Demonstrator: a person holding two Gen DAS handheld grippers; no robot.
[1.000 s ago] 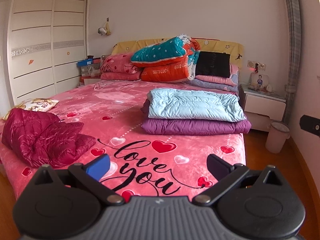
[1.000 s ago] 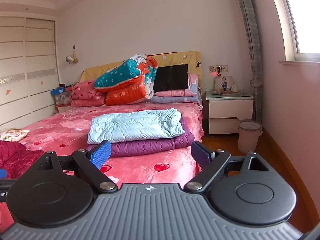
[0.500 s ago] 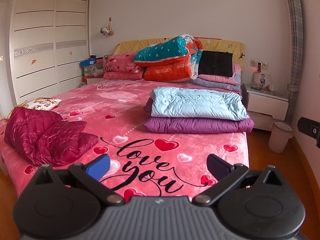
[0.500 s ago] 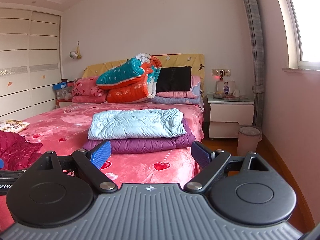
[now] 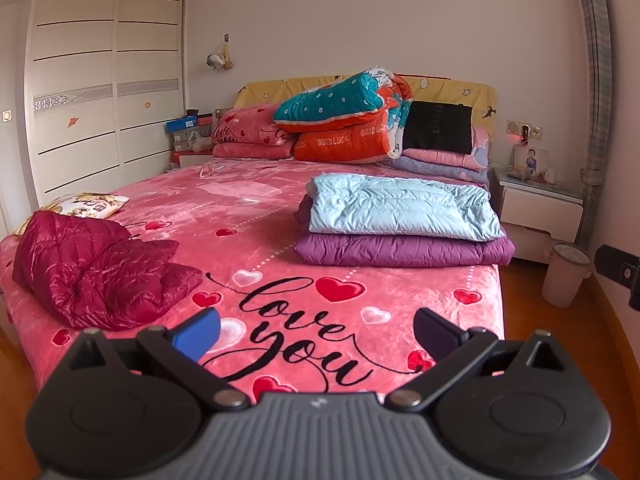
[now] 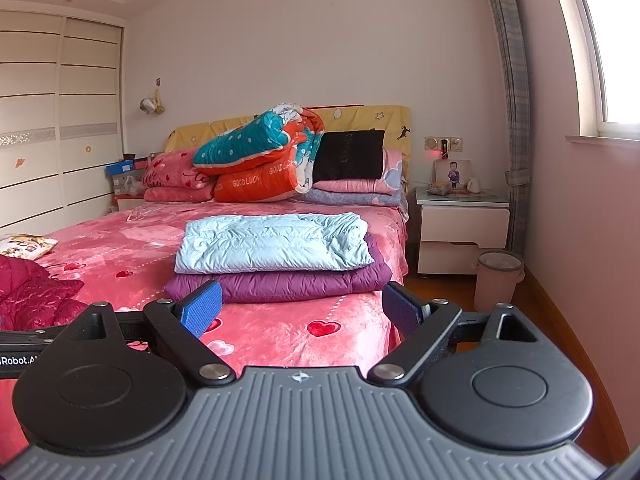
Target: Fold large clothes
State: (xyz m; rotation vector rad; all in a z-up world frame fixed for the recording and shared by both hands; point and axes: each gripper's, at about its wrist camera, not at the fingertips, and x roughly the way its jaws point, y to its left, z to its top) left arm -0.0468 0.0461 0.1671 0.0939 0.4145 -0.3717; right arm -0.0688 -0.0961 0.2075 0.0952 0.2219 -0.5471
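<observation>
The left gripper (image 5: 316, 330) stands wide open with nothing between its jaws, held off the foot of the bed (image 5: 360, 344). The right gripper (image 6: 300, 312) is spread just as wide and equally empty, looking across the same end of the bed from further right.

Beyond the left gripper, near the left edge of the bedspread, lies the crumpled dark red puffer jacket (image 5: 100, 264), the only unfolded garment in view. On the right half of the bed, well apart from it, 2 pieces sit already folded: a light blue jacket (image 5: 400, 208) stacked on a purple jacket (image 5: 404, 250).

The step in hand looks like the approach to the red jacket. To do it well, both grippers should swing left and come down on 2 separate edges, ideally shoulders or hem corners, rather than on the bunched middle. The quilted shell looks slick and puffy, so a deep bite on a seam should hold better than a pinch of loose filling. Spreading it flat on the open bedspread first will likely make the folds cleaner.
</observation>
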